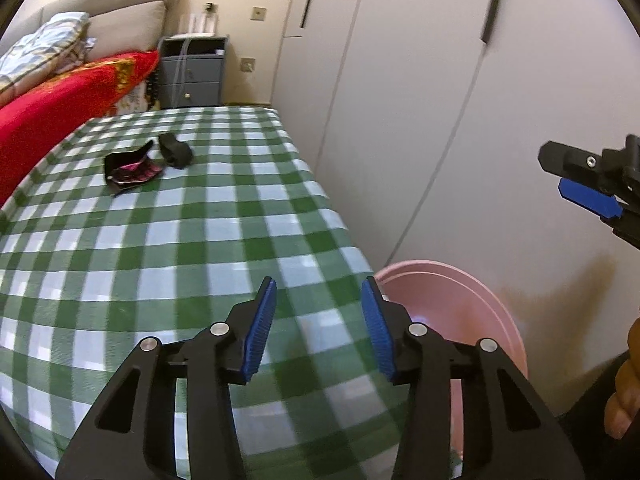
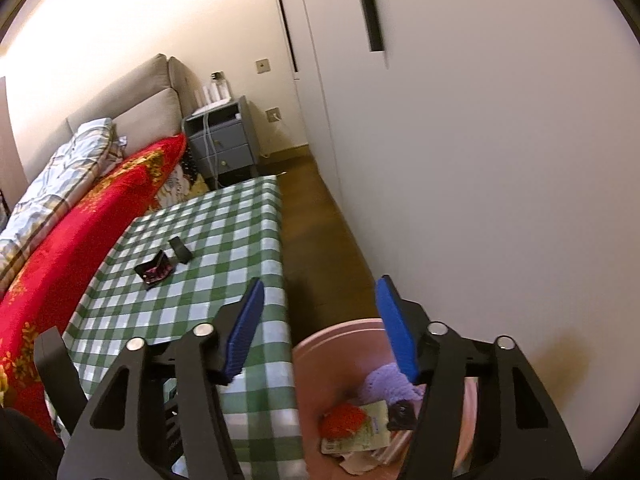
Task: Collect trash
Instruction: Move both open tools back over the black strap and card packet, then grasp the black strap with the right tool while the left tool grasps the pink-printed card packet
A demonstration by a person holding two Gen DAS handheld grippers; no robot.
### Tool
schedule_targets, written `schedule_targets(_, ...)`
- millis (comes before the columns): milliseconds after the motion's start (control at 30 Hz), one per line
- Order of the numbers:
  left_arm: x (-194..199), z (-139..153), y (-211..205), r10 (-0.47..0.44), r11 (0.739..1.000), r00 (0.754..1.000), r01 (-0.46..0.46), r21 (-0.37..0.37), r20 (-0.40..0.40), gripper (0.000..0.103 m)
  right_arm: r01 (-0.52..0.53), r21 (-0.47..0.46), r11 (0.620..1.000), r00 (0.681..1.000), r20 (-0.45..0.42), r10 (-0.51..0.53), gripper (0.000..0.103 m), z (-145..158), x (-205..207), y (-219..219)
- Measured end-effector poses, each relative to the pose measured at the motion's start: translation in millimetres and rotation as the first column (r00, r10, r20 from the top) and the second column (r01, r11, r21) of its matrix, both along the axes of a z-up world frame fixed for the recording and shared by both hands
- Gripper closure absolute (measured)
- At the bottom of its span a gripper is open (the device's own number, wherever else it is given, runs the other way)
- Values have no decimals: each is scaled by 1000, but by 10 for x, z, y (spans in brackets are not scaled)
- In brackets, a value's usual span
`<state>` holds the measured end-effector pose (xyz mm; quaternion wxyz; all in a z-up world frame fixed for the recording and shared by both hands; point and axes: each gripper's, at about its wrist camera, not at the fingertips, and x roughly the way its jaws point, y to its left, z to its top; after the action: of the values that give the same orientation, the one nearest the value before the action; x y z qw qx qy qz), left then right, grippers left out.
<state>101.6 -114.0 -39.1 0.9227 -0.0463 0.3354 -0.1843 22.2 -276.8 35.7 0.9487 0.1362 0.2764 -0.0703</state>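
Note:
A black and pink wrapper (image 1: 132,169) and a black piece of trash (image 1: 175,149) lie on the far part of the green checked table (image 1: 200,240). They also show in the right wrist view, wrapper (image 2: 154,269) and black piece (image 2: 181,249). A pink bin (image 2: 320,364) stands on the floor at the table's near right corner, holding a purple wad (image 2: 386,382), a red piece (image 2: 345,420) and paper packets. My left gripper (image 1: 319,322) is open and empty over the table's near edge. My right gripper (image 2: 320,320) is open and empty above the bin; it also shows in the left wrist view (image 1: 588,188).
A bed with a red blanket (image 2: 80,248) runs along the table's left side. A grey nightstand (image 2: 222,140) stands at the far end. White wardrobe doors (image 2: 480,160) line the right, with a strip of wooden floor (image 2: 320,232) between them and the table.

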Motion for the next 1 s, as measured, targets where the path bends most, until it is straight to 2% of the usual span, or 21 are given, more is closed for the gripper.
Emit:
schedule_targets(133,61,-34,156,37,999,999,-37,11,6,65,-35,55,998,999,-11,36,66,-85,155,67)
schedule_targets(233,136,-48,316,73,997,997,-73,16,16,69,-65,57,996,998,-15,66,72,-134,288,180)
schedule_targets(367,237,-64,573,145,989,989,-146,33,34,73,-116,54,992,993,-13,116,73,-194,460,359)
schedule_targets(467,339,-52,738,207,978,978,-207,16,35,73,-151,57,987,988,-10,152,73,-260,634,515)
schedule_targets(667,537,-17,963,280,957,957,-285,62,82,73,-233,76,970,972,-7,234,73,-381,986,821)
schedule_targets(867,823,-5,1295,354,933,932,-357,42,73,73,-309,101,946,950,-24,313,73,-530,1332,1088)
schedule_targets(1000,1024,33,1452,371,927,925,-375,31,82,73,-329,125,936,941,-40,336,72,-628,1575,1190)
